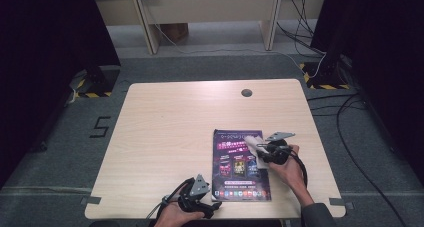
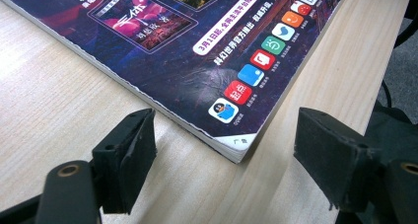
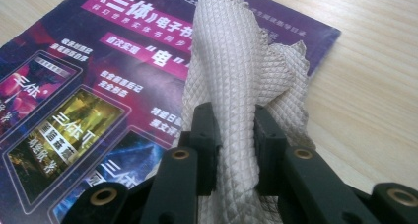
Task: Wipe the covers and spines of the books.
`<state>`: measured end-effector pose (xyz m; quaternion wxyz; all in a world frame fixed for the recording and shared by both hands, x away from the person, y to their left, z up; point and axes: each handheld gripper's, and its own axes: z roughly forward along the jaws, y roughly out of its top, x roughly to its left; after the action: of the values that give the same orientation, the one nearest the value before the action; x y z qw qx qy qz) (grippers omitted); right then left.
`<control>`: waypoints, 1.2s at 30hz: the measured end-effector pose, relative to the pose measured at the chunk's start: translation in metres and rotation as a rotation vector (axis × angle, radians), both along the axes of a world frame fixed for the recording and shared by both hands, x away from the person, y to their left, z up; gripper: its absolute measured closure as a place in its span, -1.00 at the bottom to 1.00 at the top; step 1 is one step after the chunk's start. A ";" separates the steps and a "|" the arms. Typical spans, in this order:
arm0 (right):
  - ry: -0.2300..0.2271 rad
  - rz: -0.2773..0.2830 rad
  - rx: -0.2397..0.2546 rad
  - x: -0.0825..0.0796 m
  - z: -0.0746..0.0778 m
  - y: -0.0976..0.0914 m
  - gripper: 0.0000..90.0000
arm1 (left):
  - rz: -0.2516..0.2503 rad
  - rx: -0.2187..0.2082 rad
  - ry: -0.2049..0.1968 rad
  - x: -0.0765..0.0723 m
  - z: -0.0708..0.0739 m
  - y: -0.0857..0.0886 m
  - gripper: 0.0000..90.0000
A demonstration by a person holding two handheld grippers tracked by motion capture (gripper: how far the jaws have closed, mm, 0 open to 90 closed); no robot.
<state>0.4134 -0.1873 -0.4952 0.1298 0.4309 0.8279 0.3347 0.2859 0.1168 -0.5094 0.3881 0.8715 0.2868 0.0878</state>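
A dark purple magazine (image 1: 240, 164) lies flat on the right half of the light wooden table (image 1: 165, 127). My right gripper (image 1: 260, 152) rests over the magazine's upper right part and is shut on a white waffle-textured cloth (image 1: 251, 143). In the right gripper view the cloth (image 3: 236, 81) bunches up between the jaws of the gripper (image 3: 235, 118) and drapes onto the cover (image 3: 74, 100). My left gripper (image 1: 214, 207) sits at the table's front edge. Its jaws stand open on either side of the magazine's near corner (image 2: 236, 147), touching nothing.
A round cable hole (image 1: 246, 92) sits near the table's far edge. Black cables (image 1: 350, 112) run over the grey floor at the right. A "5" marking (image 1: 100, 126) is on the floor at the left. Wooden furniture legs stand beyond the table.
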 end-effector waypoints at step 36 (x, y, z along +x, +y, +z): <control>-0.014 0.096 -0.019 -0.011 -0.001 0.026 0.67 | -0.011 0.022 -0.035 0.006 -0.004 -0.007 -0.24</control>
<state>0.4023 -0.1613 -0.4962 0.1233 0.3870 0.8500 0.3355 0.2914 0.1099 -0.5137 0.3840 0.8755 0.2744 0.1040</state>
